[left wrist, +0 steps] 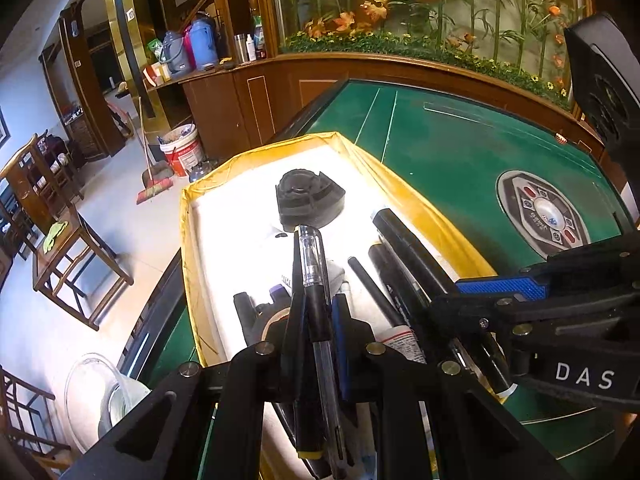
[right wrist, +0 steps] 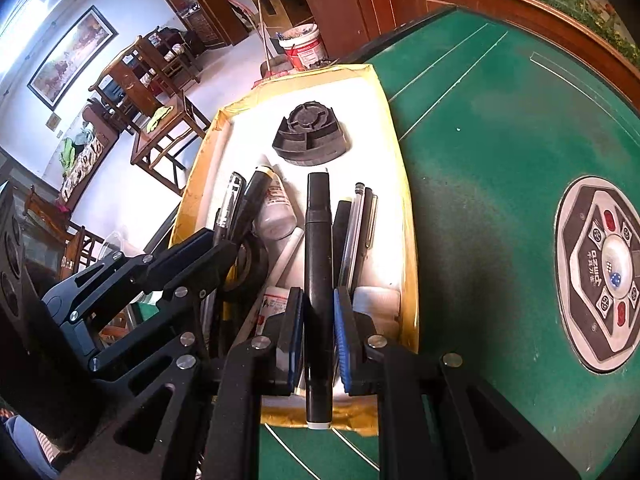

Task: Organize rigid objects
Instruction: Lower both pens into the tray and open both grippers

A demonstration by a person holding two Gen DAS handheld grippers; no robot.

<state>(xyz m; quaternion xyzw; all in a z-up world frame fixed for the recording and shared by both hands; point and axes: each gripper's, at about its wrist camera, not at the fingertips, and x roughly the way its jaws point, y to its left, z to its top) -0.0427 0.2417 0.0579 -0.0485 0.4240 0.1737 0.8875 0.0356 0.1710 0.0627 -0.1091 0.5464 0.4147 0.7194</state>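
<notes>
A yellow-rimmed tray (left wrist: 188, 240) with a white lining lies on the green table; it also shows in the right wrist view (right wrist: 408, 216). My left gripper (left wrist: 316, 312) is shut on a clear-capped black pen (left wrist: 314, 280), held over the tray's near end. My right gripper (right wrist: 318, 312) is shut on a thick black marker (right wrist: 319, 264) above the tray. A black round plastic base (left wrist: 310, 198) sits at the tray's far end; it also shows in the right wrist view (right wrist: 312, 136). Several pens (right wrist: 360, 232), a white bottle (right wrist: 276, 212) and a black tape roll (right wrist: 250, 264) lie in the tray.
A round control panel (right wrist: 612, 276) is set in the green table (right wrist: 480, 140) to the right of the tray. Wooden chairs (left wrist: 68, 248), a broom (left wrist: 154, 188) and a white bucket (left wrist: 182, 152) stand on the floor to the left. A wooden cabinet runs behind the table.
</notes>
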